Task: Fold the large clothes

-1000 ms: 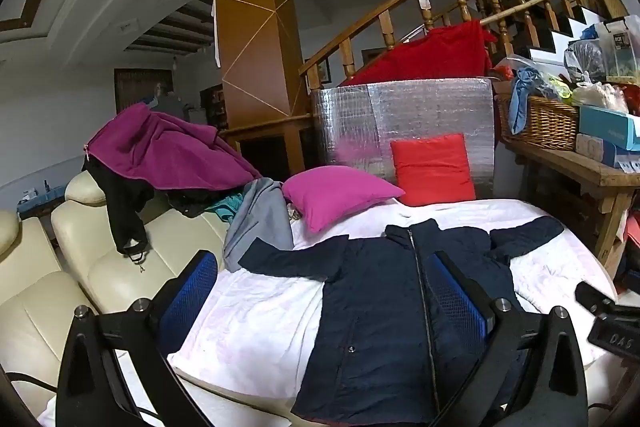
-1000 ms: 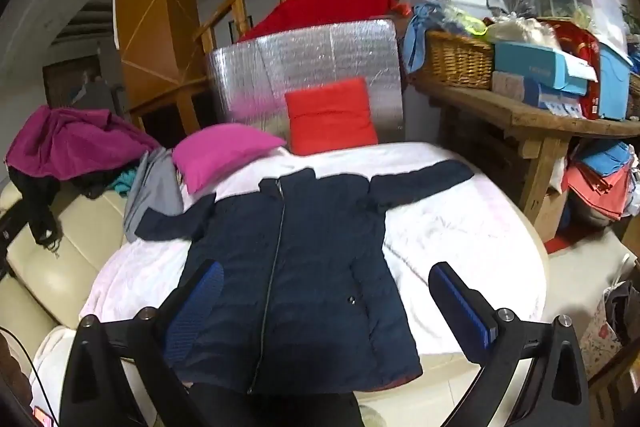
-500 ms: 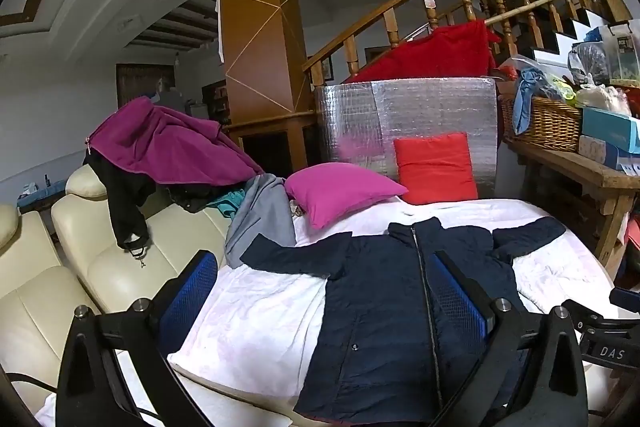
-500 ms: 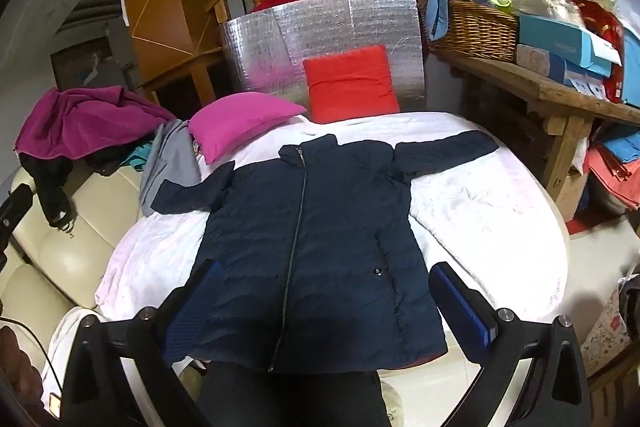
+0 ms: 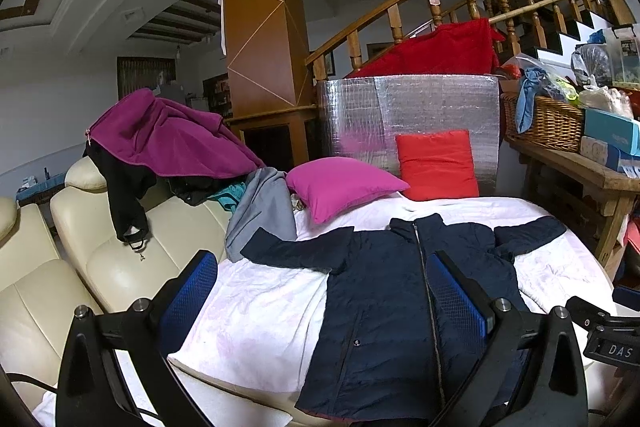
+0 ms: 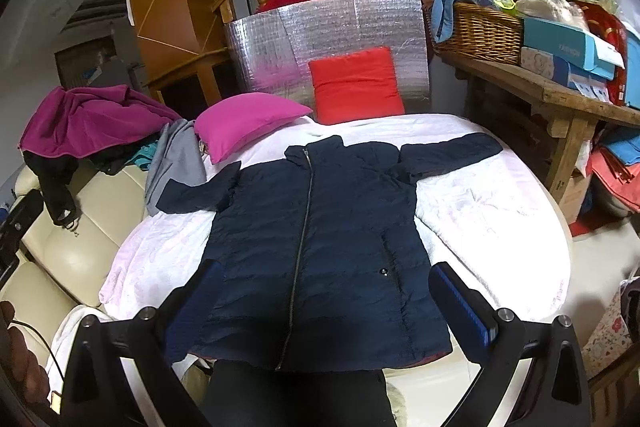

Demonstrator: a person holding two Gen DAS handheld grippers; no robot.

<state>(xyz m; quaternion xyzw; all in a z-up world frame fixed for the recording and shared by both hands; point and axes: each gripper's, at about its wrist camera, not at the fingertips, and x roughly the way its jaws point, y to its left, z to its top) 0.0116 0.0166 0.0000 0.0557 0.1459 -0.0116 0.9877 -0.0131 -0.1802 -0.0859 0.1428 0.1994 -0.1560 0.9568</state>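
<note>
Left wrist view: The left claw has its 2 blue-padded fingers spread wide apart, holding nothing. It hovers above the near left part of the round surface, which is covered with a white-pink cloth. The navy jacket lies flat on the cloth, zipped, front side up, collar toward the far edge and hem at the near edge. Both sleeves extend outward; the left sleeve end rests on a grey garment at the far left edge. A magenta pillow and a red pillow sit at the far edge, the red one leaning on a silver foil panel. A cream sofa adjoins the left edge and carries a purple garment. Part of the other claw's black body is visible at the lower right.

Right wrist view: The right claw likewise has its fingers fully apart and empty, positioned above the hem of the navy jacket at the near edge of the surface. The jacket occupies the centre of the cloth, its right sleeve reaching toward the far right edge. A wooden bench beside the right edge carries a wicker basket and boxes.
</note>
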